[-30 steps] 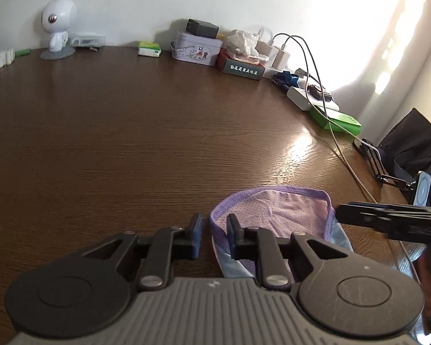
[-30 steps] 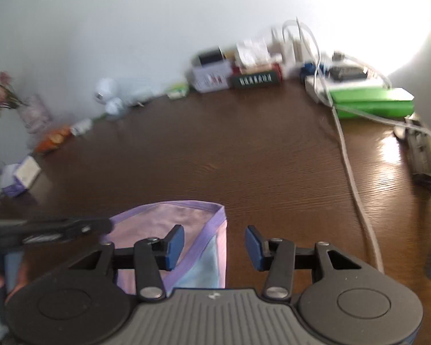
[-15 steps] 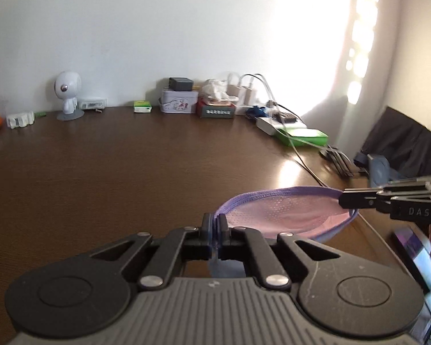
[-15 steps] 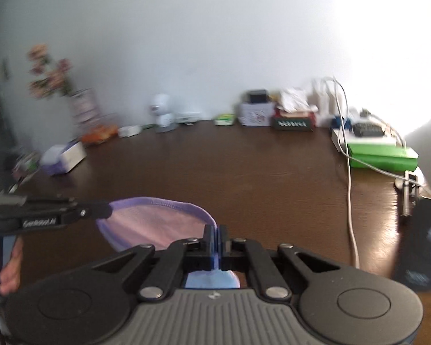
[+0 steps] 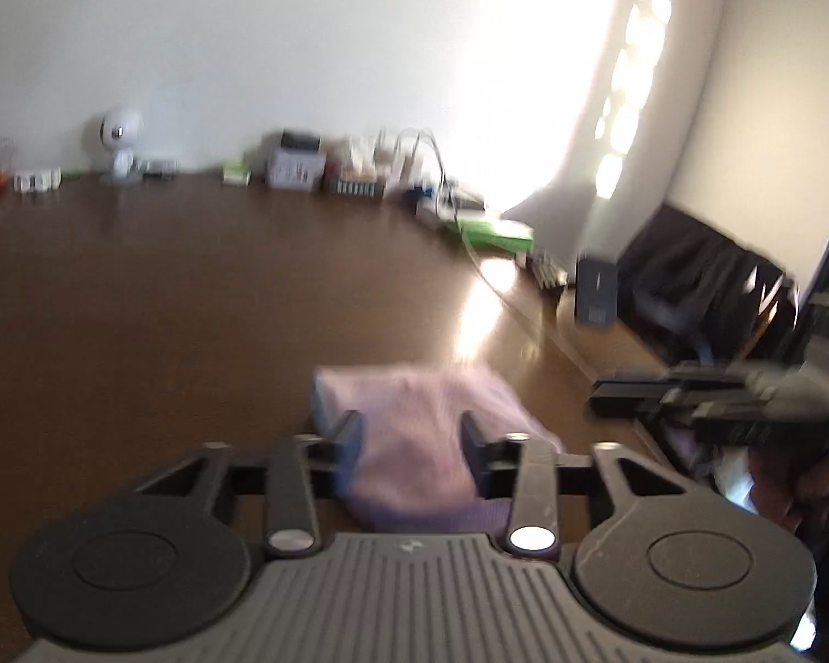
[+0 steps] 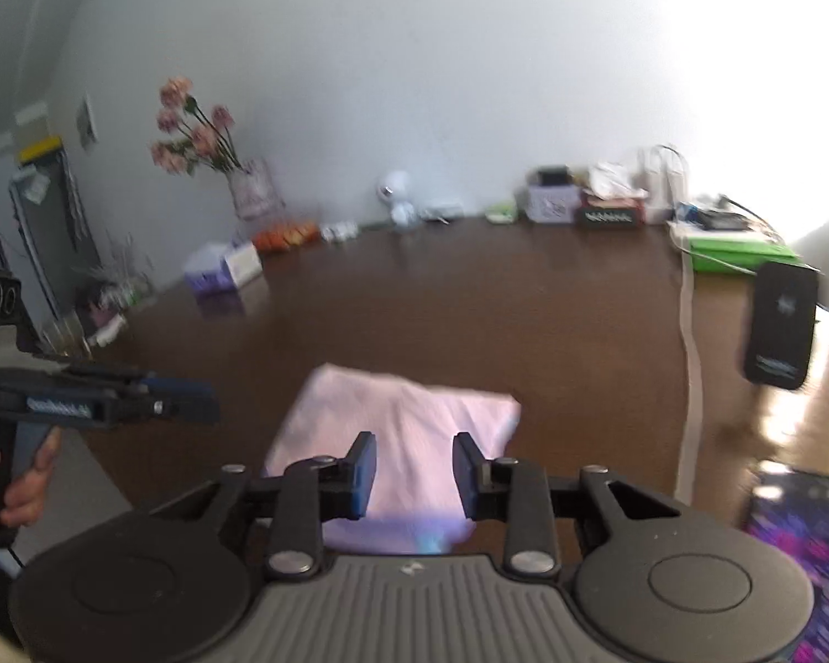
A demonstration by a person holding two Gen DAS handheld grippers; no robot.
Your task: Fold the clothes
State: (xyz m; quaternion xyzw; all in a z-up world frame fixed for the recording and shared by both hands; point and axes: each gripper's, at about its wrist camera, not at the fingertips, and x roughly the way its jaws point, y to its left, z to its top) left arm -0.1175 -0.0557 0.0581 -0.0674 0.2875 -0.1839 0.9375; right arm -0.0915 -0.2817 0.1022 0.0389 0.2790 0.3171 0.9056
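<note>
Both the left gripper (image 5: 409, 436) and right gripper (image 6: 413, 467) have released the now-folded pink garment (image 6: 409, 414), jaws wide.

No legible text, everything too blurred.

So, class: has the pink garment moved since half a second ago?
Yes. The pink garment was released and now lies folded flat on the brown table, no longer lifted.

Pale lilac-pink garment (image 6: 398, 431) folded, lying flat on table.
</note>
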